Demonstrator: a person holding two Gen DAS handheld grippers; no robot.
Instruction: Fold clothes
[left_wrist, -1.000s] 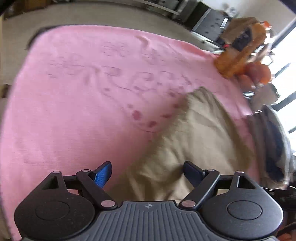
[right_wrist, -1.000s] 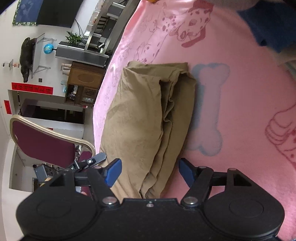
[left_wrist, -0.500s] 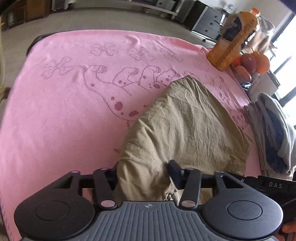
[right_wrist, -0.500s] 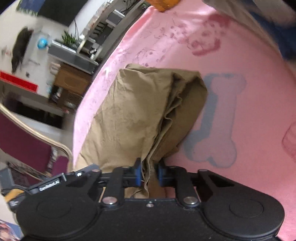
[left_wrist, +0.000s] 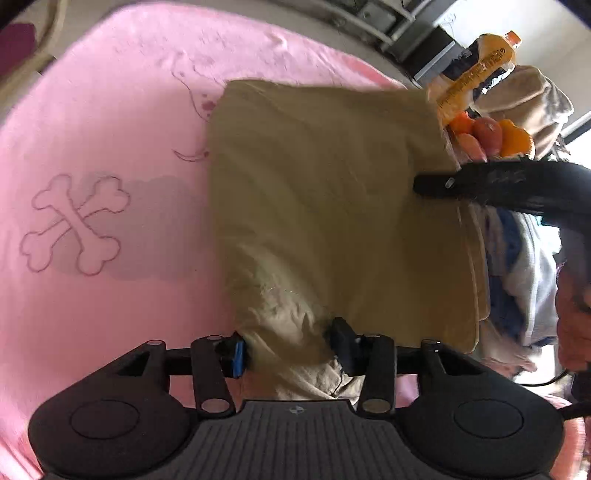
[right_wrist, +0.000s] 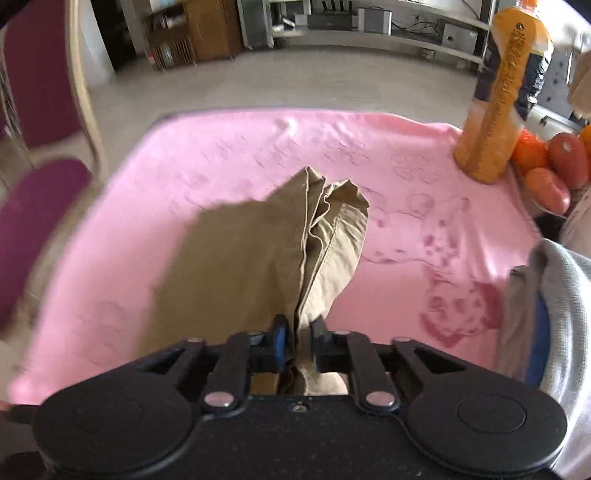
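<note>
A folded khaki garment (left_wrist: 332, 192) hangs lifted above the pink blanket (left_wrist: 92, 155), casting a shadow on it. My left gripper (left_wrist: 288, 350) is shut on its bunched near corner. My right gripper (right_wrist: 297, 343) is shut on another edge of the same khaki garment (right_wrist: 258, 258), whose layered hems point away from me. The right gripper also shows in the left wrist view (left_wrist: 517, 188) as a dark arm at the garment's right edge.
An orange drink bottle (right_wrist: 502, 96) and fruit (right_wrist: 554, 166) stand at the blanket's far right corner. A grey and blue pile of clothes (right_wrist: 546, 314) lies on the right. A purple chair (right_wrist: 33, 206) stands left of the table.
Both grippers closed on the khaki garment and lifted it off the blanket. The right wrist view swung round to face the room.
</note>
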